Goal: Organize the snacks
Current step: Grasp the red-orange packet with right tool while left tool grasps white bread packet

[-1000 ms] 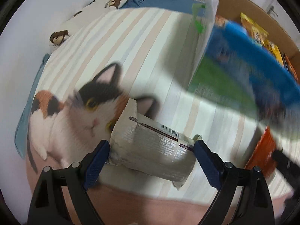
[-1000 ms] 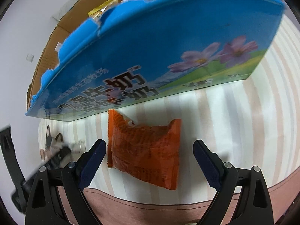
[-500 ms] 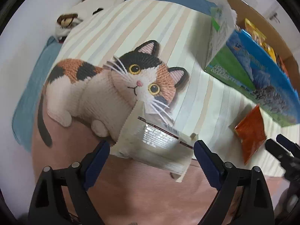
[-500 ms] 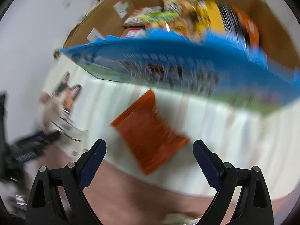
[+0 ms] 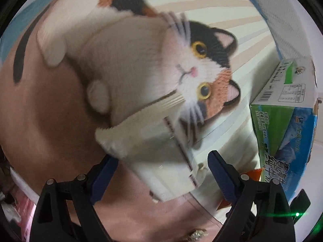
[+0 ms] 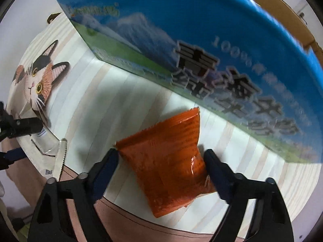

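A white-grey snack packet (image 5: 157,157) lies askew on the cat-print mat (image 5: 232,32), below the cat's whiskers. My left gripper (image 5: 162,161) points down over it, jaws closing, one finger on each side and the pads not pressing. The same packet (image 6: 46,147) shows at the left of the right wrist view, beside the left gripper's fingers (image 6: 24,125). An orange snack packet (image 6: 167,167) lies flat beside the milk carton. My right gripper (image 6: 161,157) straddles it with jaws closing. The pads are at its edges, and the packet does not look squeezed.
A large blue-and-green milk carton (image 6: 201,50) lies close behind the orange packet and stands at the right edge of the left wrist view (image 5: 282,131). A brown cardboard box (image 6: 282,4) rises behind it. The mat's pink border (image 6: 141,227) runs along the near side.
Both views have rolled. The right gripper came in over the orange packet and its jaws narrowed. The white packet, square between the left fingers before, now sits diagonally between them.
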Demonstrator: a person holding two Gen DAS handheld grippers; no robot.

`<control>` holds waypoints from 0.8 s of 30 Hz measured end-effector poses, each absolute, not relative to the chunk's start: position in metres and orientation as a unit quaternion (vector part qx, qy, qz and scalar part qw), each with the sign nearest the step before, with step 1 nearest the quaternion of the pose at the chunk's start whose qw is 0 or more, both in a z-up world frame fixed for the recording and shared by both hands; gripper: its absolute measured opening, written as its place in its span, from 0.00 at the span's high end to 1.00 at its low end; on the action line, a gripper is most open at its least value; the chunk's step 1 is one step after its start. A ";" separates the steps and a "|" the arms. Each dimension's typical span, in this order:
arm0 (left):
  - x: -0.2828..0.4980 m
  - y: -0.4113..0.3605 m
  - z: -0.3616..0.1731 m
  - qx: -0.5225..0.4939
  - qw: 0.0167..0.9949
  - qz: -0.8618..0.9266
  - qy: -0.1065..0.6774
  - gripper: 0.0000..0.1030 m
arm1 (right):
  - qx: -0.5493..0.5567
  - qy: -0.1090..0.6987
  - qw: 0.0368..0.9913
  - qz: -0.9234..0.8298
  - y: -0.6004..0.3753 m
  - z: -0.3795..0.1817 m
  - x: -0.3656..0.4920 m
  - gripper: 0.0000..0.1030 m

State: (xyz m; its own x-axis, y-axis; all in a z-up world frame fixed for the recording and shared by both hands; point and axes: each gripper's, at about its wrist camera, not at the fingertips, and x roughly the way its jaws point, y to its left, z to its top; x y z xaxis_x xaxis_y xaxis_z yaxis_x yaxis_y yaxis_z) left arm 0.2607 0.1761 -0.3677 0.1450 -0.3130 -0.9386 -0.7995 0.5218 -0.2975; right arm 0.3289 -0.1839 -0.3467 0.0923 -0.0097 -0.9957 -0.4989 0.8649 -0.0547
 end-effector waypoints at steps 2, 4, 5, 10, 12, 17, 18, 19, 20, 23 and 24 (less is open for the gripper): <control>0.268 0.167 -0.359 -0.408 0.641 0.194 0.621 0.16 | -0.190 0.654 0.714 0.164 -0.191 -0.348 0.327 0.27; 0.279 0.151 -0.352 -0.347 0.672 0.178 0.629 0.25 | -0.176 0.657 0.716 0.158 -0.208 -0.345 0.325 0.33; 0.283 0.143 -0.351 -0.319 0.683 0.170 0.635 0.26 | -0.171 0.659 0.716 0.156 -0.214 -0.345 0.324 0.33; 0.301 0.088 -0.349 -0.156 0.727 0.108 0.660 0.27 | -0.101 0.682 0.711 0.140 -0.256 -0.346 0.318 0.33; 0.305 0.065 -0.349 -0.088 0.739 0.078 0.663 0.28 | -0.072 0.692 0.706 0.134 -0.270 -0.348 0.314 0.33; 0.305 0.027 -0.349 -0.005 0.738 0.030 0.674 0.32 | 0.065 0.711 0.689 0.125 -0.314 -0.340 0.313 0.31; 0.304 0.024 -0.348 -0.013 0.735 0.032 0.677 0.32 | 0.069 0.707 0.693 0.121 -0.318 -0.338 0.314 0.26; 0.302 0.027 -0.349 -0.029 0.730 0.034 0.682 0.32 | 0.056 0.701 0.701 0.114 -0.319 -0.333 0.315 0.23; 0.300 0.031 -0.350 -0.044 0.727 0.036 0.685 0.32 | 0.046 0.699 0.705 0.110 -0.315 -0.330 0.318 0.19; 0.294 0.038 -0.351 -0.081 0.717 0.044 0.691 0.31 | 0.024 0.709 0.696 0.111 -0.300 -0.341 0.315 0.19; 0.289 0.040 -0.350 -0.086 0.717 0.046 0.691 0.31 | 0.010 0.711 0.695 0.106 -0.294 -0.345 0.315 0.19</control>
State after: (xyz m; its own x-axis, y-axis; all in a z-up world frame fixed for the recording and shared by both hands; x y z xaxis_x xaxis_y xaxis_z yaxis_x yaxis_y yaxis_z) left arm 0.2888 0.0398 -0.3497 0.0416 -0.0522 -0.9978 -0.1845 0.9811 -0.0590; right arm 0.3155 -0.2939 -0.3450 -0.0337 0.1614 -0.9863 -0.1343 0.9772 0.1645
